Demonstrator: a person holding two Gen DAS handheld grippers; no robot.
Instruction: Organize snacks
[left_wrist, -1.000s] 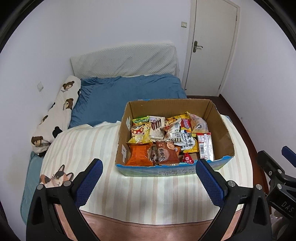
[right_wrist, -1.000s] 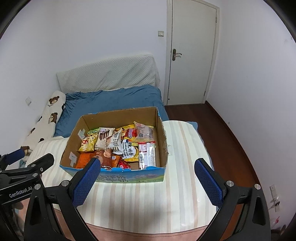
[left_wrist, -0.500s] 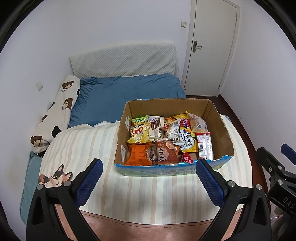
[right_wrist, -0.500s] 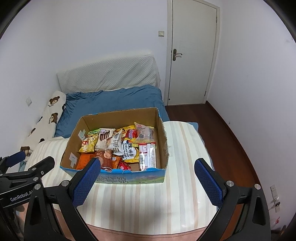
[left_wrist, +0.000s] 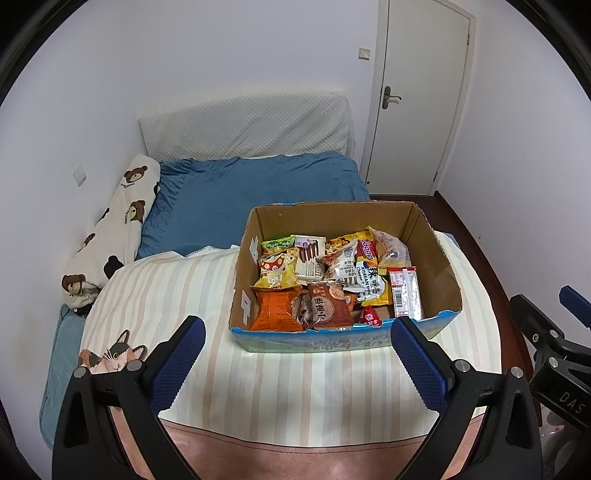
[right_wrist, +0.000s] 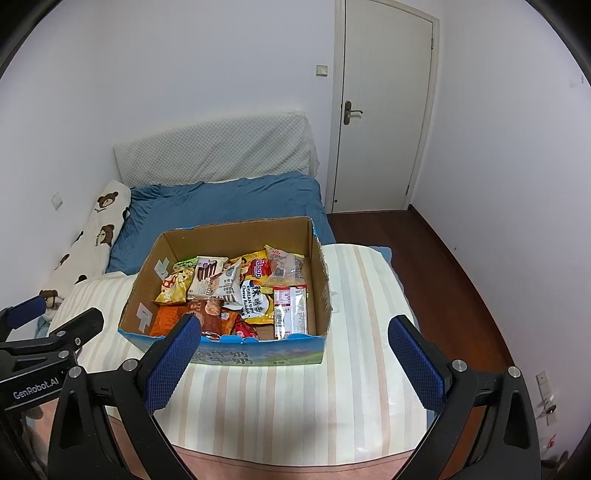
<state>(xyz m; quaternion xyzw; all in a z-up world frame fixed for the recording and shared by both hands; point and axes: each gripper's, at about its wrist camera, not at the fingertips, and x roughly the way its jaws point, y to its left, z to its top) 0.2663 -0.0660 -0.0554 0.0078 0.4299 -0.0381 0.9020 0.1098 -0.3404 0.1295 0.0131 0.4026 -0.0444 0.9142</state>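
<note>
An open cardboard box (left_wrist: 439, 258) (right_wrist: 319, 280) with a blue printed front stands on the striped blanket (left_wrist: 288, 384) (right_wrist: 362, 369). It holds several snack packets, among them an orange bag (left_wrist: 275, 310), a brown packet (left_wrist: 328, 306), a yellow mushroom bag (left_wrist: 275, 271) (right_wrist: 171, 290) and a red-and-white packet (left_wrist: 404, 293) (right_wrist: 290, 310). My left gripper (left_wrist: 295, 363) is open, held above the blanket just in front of the box. My right gripper (right_wrist: 291, 363) is open too, nearer the box's right half. Neither holds anything.
A blue quilt (left_wrist: 251, 199) and a white headboard cushion (left_wrist: 243, 125) lie behind the box. A bear-print pillow (left_wrist: 114, 229) runs along the left wall. A closed white door (right_wrist: 382, 107) and dark wood floor (right_wrist: 443, 280) are to the right.
Both views have shifted very slightly, with the box sitting a touch lower in the right wrist view. Nothing was gripped or let go.
</note>
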